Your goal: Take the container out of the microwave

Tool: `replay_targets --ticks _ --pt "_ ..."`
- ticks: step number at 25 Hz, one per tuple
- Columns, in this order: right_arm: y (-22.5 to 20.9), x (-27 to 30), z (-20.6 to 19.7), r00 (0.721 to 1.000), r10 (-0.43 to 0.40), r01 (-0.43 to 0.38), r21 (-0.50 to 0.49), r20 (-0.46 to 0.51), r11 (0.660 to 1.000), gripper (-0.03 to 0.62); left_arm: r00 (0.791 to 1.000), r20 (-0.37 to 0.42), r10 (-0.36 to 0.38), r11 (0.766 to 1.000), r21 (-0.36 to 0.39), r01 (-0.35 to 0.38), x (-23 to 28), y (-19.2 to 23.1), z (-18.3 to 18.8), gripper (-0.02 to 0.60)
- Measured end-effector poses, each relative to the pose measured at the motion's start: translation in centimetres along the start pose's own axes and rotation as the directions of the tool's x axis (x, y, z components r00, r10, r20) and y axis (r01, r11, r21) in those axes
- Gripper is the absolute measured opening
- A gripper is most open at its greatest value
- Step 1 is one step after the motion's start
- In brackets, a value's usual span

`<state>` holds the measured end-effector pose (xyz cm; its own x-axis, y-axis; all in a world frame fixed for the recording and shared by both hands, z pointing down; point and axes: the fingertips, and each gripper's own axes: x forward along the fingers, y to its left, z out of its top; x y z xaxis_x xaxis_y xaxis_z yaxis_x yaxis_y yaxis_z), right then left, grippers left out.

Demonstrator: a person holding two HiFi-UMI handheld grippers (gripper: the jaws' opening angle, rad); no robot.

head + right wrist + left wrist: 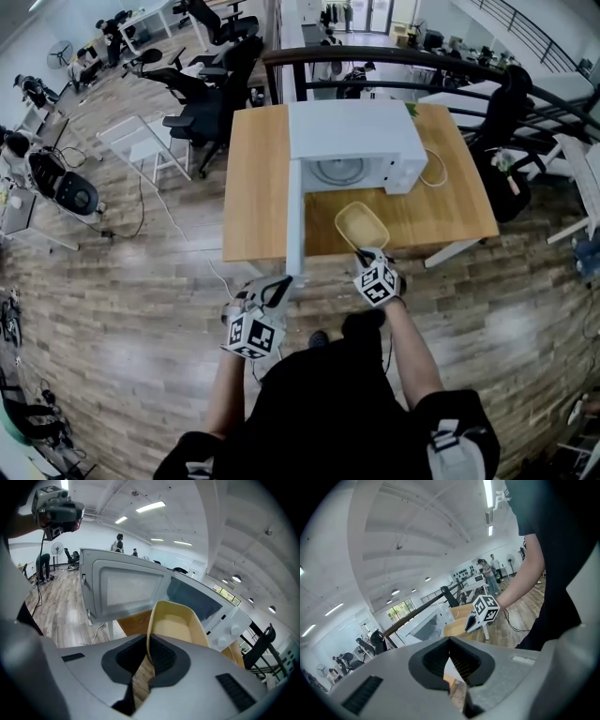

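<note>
Head view: where's the container (361, 225)?
- Out of the microwave (356, 131), over the table (258, 187) just near of the open cavity. Door (294, 220) swung out on the left.
- R gripper (146, 658)?
- Right gripper view: jaws pinched on the container's near rim.
- L gripper (450, 641)?
- Jaws together, nothing btwn. It's off the table's near edge, by the door's near end.

microwave (356, 141): one
container (362, 226): one
bench (258, 187): one
hand-held grippers: two, namely left hand-held gripper (278, 287) and right hand-held gripper (362, 255)
marker cubes: two, namely left marker cube (251, 334) and right marker cube (378, 282)
white cable (436, 169) on bench: one
</note>
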<state>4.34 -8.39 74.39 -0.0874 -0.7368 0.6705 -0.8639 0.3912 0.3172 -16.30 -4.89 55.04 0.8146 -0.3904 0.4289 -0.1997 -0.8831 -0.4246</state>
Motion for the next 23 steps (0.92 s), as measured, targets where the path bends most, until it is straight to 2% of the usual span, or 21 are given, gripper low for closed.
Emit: replay_targets --ticks 23 --pt "0.9 0.2 -0.8 1.0 0.023 -0.022 0.015 -0.022 1.0 0.021 1.0 0.008 -0.012 1.0 0.012 0.012 0.0 0.1 -0.2 0.002"
